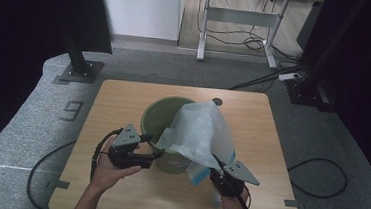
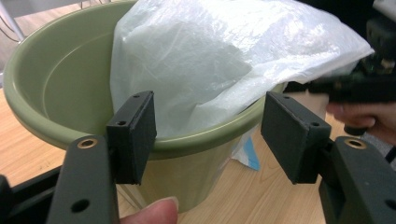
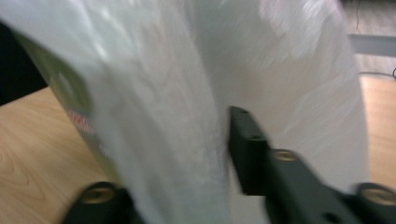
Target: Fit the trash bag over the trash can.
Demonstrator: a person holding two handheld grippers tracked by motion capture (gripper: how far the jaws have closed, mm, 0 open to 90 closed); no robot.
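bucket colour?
Olive green bucket, plain with no pattern; clearest in the left gripper view.

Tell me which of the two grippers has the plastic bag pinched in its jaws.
The right gripper: its jaws are closed on the white plastic bag. The left gripper stands open at the green bucket's rim.

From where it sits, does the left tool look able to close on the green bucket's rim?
Probably yes: the left tool is open with the round green plastic bucket's rim between its pads, and the white plastic bag drapes just above.
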